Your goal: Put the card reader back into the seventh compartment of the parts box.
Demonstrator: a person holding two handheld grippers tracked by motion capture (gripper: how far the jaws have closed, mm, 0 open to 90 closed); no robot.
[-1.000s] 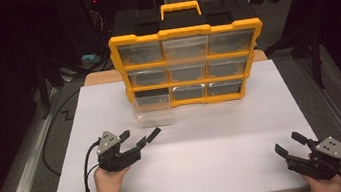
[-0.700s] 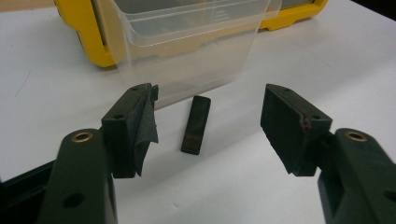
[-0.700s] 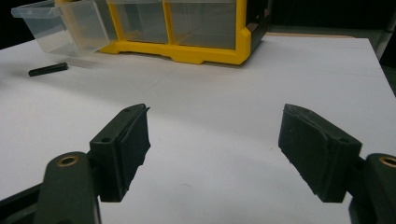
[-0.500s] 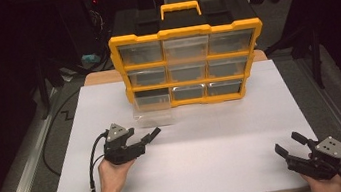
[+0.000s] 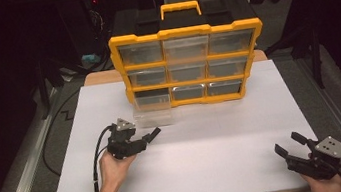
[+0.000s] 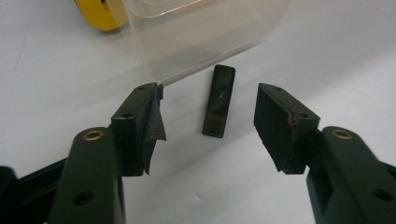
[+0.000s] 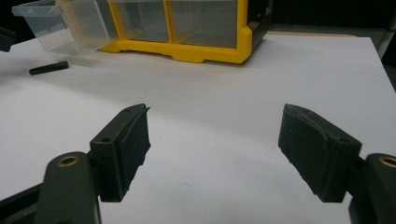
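Two grippers rest low over the white table, on the person's side of the yellow organizer. One clear drawer is pulled out of the organizer's bottom-left slot and sits on the table just in front of it. A small black bar lies flat on the table just beside that drawer's front, touching nothing. The left gripper points at the bar; its jaws have just been closing, they stand partly apart, and the bar lies ahead between them, untouched by the pads. The right gripper sits well apart from the organizer near the table's near-right corner, jaws wide and holding nothing.
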